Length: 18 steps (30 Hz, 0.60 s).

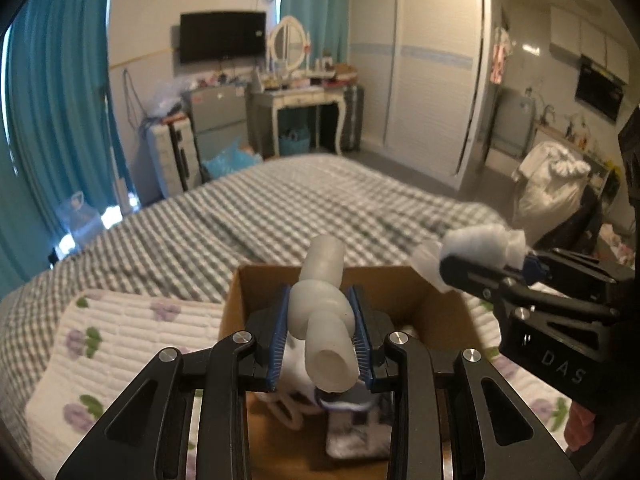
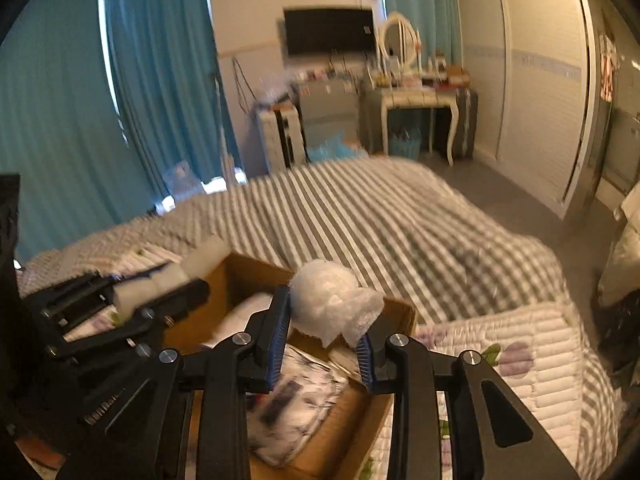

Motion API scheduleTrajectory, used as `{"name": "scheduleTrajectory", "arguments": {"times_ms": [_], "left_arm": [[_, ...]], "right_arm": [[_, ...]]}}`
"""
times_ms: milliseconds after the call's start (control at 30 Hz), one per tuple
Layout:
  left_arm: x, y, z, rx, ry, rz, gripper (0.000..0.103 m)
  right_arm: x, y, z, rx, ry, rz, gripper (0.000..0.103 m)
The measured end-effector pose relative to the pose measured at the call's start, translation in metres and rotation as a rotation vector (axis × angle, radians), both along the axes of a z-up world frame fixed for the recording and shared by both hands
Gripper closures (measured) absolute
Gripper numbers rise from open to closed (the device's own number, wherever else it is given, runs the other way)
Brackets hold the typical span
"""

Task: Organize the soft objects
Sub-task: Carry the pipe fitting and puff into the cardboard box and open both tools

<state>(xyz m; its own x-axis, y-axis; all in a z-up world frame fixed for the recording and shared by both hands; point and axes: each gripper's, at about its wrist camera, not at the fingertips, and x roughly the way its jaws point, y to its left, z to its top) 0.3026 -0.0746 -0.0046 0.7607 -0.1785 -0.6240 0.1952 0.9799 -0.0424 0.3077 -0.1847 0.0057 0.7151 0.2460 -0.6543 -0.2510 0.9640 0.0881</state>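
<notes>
Gripping a white foam piece (image 1: 326, 320) made of three rounded, stubby segments, the left gripper (image 1: 322, 338) hangs just above the open cardboard box (image 1: 400, 280), its blue pads (image 1: 280, 332) pressed against the foam's swollen middle. The right gripper (image 2: 326, 338) is clenched on a crumpled wad of white bubble wrap (image 2: 334, 304), translucent and lumpy, also just above the box and to the right of the left gripper. That makes two soft things held, one per gripper. Inside the box lie folded white fabric with dark print (image 2: 296, 404) and a plain white bundle (image 2: 244, 312); how many pieces there are cannot be told. The box sits on a white quilted pad with purple flowers (image 1: 108, 356), which lies on a bed covered in grey and white check (image 1: 280, 208). Beyond the box and the bed's far end stand a dressing table with an oval mirror (image 1: 298, 92), a wall television (image 1: 222, 36), teal curtains (image 1: 56, 92) and a white sliding wardrobe (image 1: 424, 72).
</notes>
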Motion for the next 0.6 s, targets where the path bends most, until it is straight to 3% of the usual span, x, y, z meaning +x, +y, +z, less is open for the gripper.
{"name": "scheduleTrajectory", "arguments": {"times_ms": [167, 367, 400, 433, 467, 533, 600], "left_arm": [[0.017, -0.004, -0.022, 0.016, 0.040, -0.024, 0.074], [0.012, -0.014, -0.024, 0.079, 0.031, -0.055, 0.070], [0.012, -0.016, -0.023, 0.106, 0.032, -0.039, 0.060], [0.013, -0.015, -0.023, 0.119, 0.026, -0.030, 0.037], [0.008, -0.014, -0.019, 0.123, -0.005, -0.008, 0.027], [-0.002, -0.009, -0.008, 0.093, -0.048, -0.002, 0.022], [-0.009, -0.003, 0.006, 0.075, -0.045, 0.003, 0.022]], "right_arm": [[0.022, -0.011, -0.034, 0.024, 0.053, 0.000, 0.073], [0.026, -0.011, -0.042, 0.042, 0.052, -0.006, 0.073], [0.026, -0.010, -0.040, 0.041, 0.047, -0.010, 0.071], [0.025, -0.010, -0.038, 0.042, 0.038, -0.014, 0.068], [0.023, -0.011, -0.033, 0.045, 0.026, -0.021, 0.065], [0.016, -0.011, -0.022, 0.054, 0.008, -0.035, 0.048], [0.008, -0.013, -0.009, 0.060, -0.016, -0.051, 0.045]]}}
